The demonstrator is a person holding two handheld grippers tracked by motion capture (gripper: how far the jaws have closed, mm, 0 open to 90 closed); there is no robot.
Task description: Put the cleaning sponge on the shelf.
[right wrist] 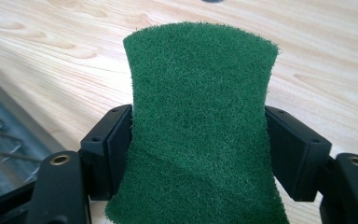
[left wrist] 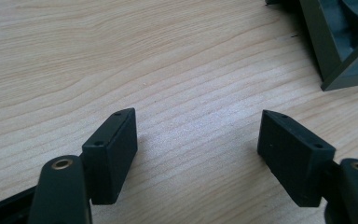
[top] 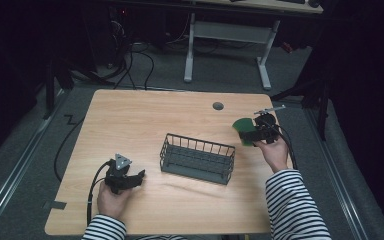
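Two grippers in my hands right now, and they're doing very different things. My right gripper [right wrist: 198, 135] is clenched on a green, fuzzy scouring pad [right wrist: 200, 126] — in the right gripper view you can see both black pads pressing into its sides, enough that the pad pinches in at the middle and flares out wider above. It stands upright between the jaws, lifted off the light wooden table [top: 130, 125]. From the high view, that pad [top: 242, 129] sits near the table's right edge, off to the right of the dark grey wire basket [top: 198, 158] and a bit beyond its far corner, not touching it.

My left gripper [left wrist: 198, 149] is just hanging loose — jaws spread wide with nothing but bare wood grain between them. In the high view it [top: 132, 179] rests low near the front left of the table, pointing toward the basket, well apart from it. A corner of the basket [left wrist: 340, 46] peeks into the top right of the left gripper view.

The basket sits roughly mid-table, slightly angled, and I can't make out anything inside it.
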